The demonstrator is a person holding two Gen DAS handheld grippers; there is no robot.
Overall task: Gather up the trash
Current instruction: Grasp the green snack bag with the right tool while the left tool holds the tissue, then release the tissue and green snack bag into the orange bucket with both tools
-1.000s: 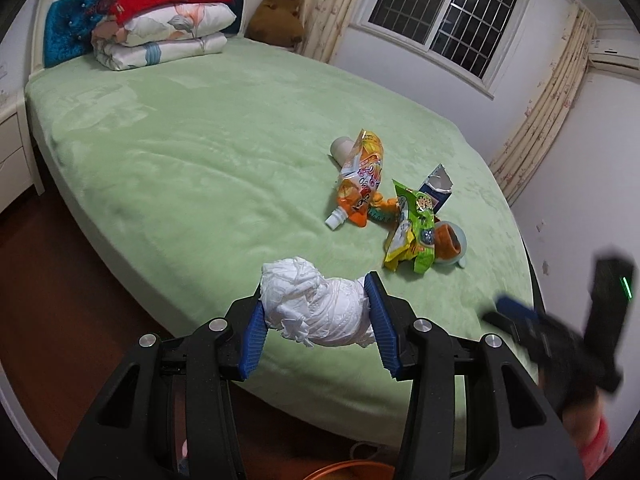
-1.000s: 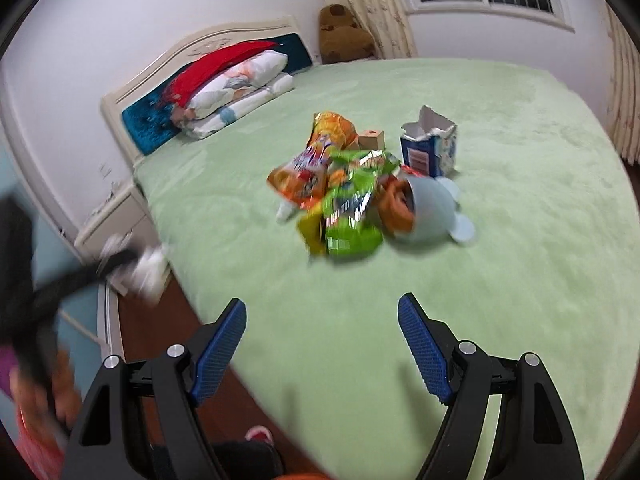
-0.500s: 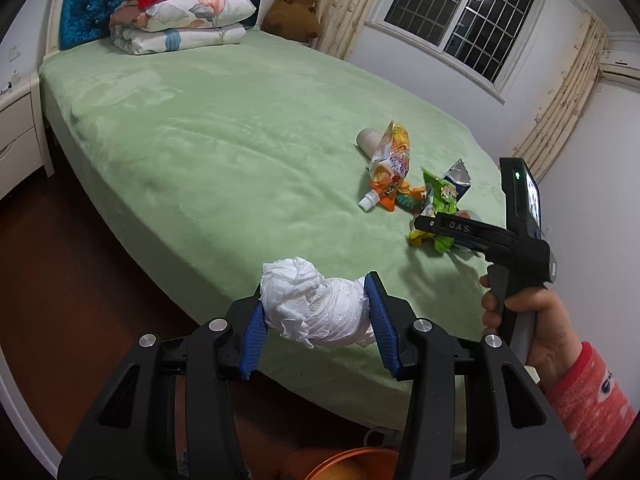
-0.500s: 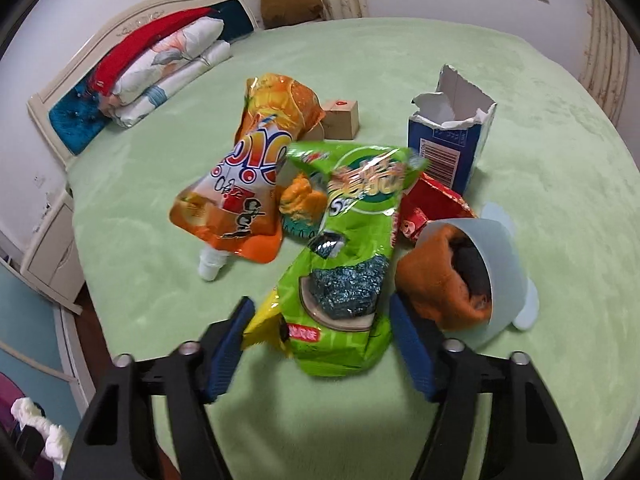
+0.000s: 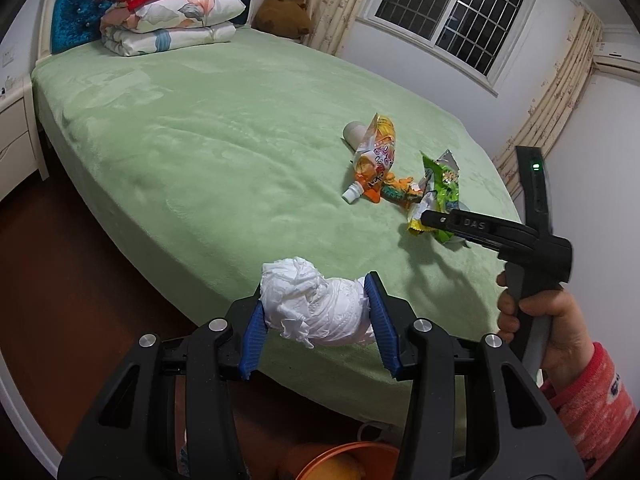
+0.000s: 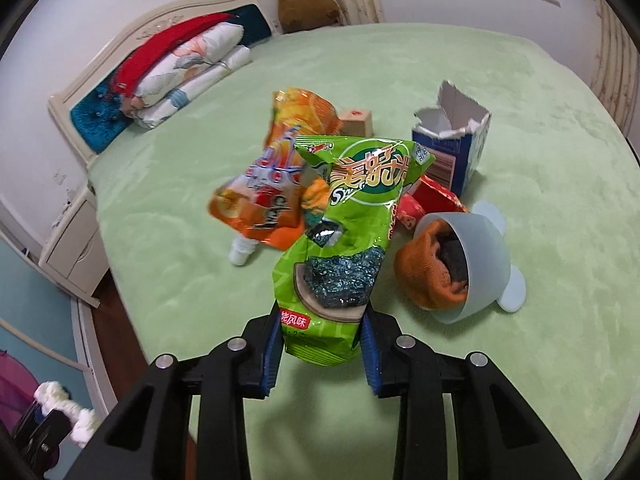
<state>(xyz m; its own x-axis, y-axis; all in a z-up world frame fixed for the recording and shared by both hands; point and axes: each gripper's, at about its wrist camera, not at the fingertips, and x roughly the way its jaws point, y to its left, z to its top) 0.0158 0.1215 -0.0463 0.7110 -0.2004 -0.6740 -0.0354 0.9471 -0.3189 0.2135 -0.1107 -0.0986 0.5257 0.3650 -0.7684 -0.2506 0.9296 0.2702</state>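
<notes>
My left gripper (image 5: pixel 316 316) is shut on a crumpled white tissue wad (image 5: pixel 316 306), held beside the near edge of the green bed (image 5: pixel 200 128). My right gripper (image 6: pixel 322 346) is shut on the bottom of a green seaweed snack bag (image 6: pixel 344 240), which stands lifted over the trash pile. It also shows in the left wrist view (image 5: pixel 430 218), with the green bag (image 5: pixel 442 188) at its tip. An orange drink pouch (image 6: pixel 272 184), a torn blue carton (image 6: pixel 452 148), a red wrapper (image 6: pixel 432 196) and a pale blue cup (image 6: pixel 480 264) holding an orange sock lie on the bed.
An orange bin (image 5: pixel 344 462) sits on the floor under my left gripper. Folded quilts (image 5: pixel 172 20) and a brown plush toy (image 5: pixel 286 8) lie at the headboard. A white nightstand (image 6: pixel 72 240) stands beside the bed. A small brown box (image 6: pixel 356 120) lies behind the pouch.
My right gripper moved in to the pile, closed on the green snack bag and raised it. My left gripper kept hold of the tissue wad and drifted slightly.
</notes>
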